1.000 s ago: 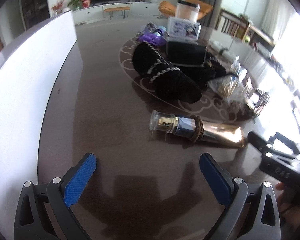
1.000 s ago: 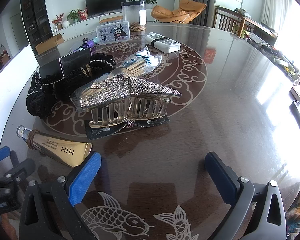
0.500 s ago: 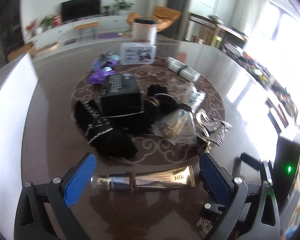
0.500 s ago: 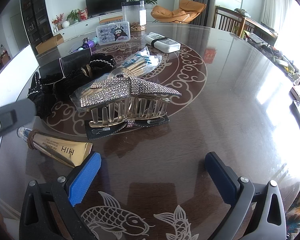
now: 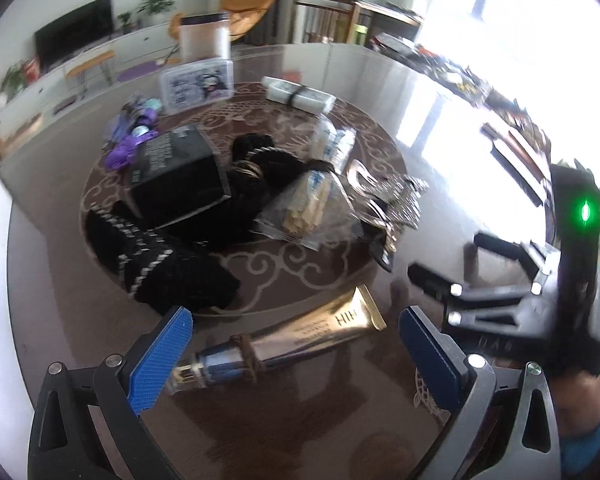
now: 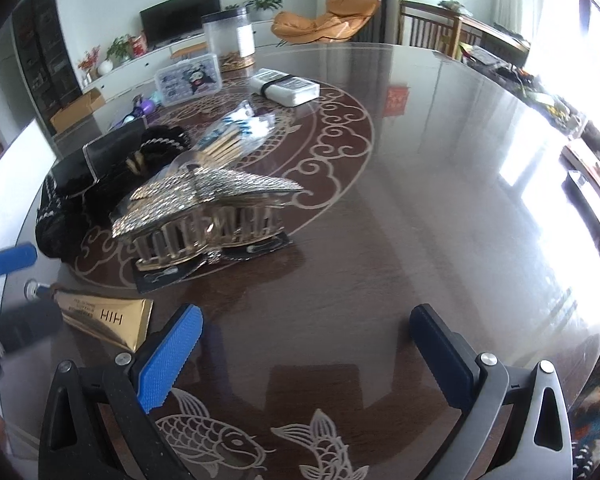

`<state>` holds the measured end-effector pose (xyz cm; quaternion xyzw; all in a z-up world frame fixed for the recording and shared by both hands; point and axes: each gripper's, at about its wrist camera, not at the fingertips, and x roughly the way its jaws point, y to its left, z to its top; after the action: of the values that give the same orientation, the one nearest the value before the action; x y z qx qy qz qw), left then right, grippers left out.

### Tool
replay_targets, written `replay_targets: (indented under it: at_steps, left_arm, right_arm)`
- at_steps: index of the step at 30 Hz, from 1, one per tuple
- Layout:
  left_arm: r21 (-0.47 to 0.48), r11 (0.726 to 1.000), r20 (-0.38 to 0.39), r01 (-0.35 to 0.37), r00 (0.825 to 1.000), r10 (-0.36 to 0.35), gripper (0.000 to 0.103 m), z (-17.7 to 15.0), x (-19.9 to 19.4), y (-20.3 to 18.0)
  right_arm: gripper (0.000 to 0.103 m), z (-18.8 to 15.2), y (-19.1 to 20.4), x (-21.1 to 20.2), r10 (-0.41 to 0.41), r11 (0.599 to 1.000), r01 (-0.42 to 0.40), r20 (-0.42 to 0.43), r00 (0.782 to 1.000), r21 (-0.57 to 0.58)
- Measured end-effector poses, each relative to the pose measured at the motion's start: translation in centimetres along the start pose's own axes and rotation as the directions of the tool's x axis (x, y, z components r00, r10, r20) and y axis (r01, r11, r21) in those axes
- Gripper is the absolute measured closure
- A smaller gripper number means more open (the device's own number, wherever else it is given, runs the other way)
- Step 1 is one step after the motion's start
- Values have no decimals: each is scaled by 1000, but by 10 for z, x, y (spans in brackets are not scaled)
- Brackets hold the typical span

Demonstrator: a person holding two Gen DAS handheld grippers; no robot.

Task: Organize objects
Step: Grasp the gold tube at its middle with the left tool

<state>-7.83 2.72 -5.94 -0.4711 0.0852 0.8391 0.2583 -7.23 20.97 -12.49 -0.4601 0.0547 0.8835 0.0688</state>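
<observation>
Your left gripper [image 5: 296, 350] is wide open around the gold tube [image 5: 300, 336] at lower centre, not touching it. Your right gripper [image 6: 306, 344] is open too, holding nothing. Farther up, left of centre, the rhinestone hair claw [image 6: 204, 208] lies on the table [image 6: 420, 220].

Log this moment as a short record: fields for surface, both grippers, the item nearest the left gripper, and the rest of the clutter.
surface: dark glossy round table with scroll and fish inlay
left gripper: open, straddling the tube
right gripper: open, empty, over bare table
nearest item: gold squeeze tube with clear cap, lying flat
clutter: rhinestone claw hair clip, black box, black knitted fabric, bagged sticks
</observation>
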Motion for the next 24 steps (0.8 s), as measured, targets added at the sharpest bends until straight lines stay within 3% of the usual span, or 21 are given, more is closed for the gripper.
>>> replay_targets:
  at_steps: [6, 9, 11, 13, 15, 18, 24]
  left_arm:
    - [176, 983, -47, -54, 997, 63, 0, -5, 24, -29]
    - [182, 982, -97, -53, 993, 71, 0, -9, 31, -30]
    - [164, 986, -127, -4, 992, 25, 0, -16, 28, -29]
    - [196, 981, -132, 4, 991, 22, 0, -23, 24, -34]
    - [231, 973, -128, 24, 992, 6, 7, -32, 17, -41]
    - [226, 974, -125, 22, 992, 6, 10, -35, 13, -44]
    - [161, 987, -108, -23, 993, 40, 0, -26, 23, -40]
  right_arm:
    - [0, 2, -17, -2, 12, 997, -12, 11, 1000, 78]
    - [0, 3, -18, -1, 10, 997, -11, 11, 1000, 79]
    - [0, 3, -18, -1, -4, 998, 4, 7, 1000, 66]
    - [0, 2, -18, -1, -9, 998, 9, 6, 1000, 62]
    - [0, 1, -19, -2, -6, 998, 6, 8, 1000, 65]
    - [0, 1, -19, -2, -6, 998, 5, 8, 1000, 67]
    - [0, 1, -19, -1, -7, 998, 7, 6, 1000, 64]
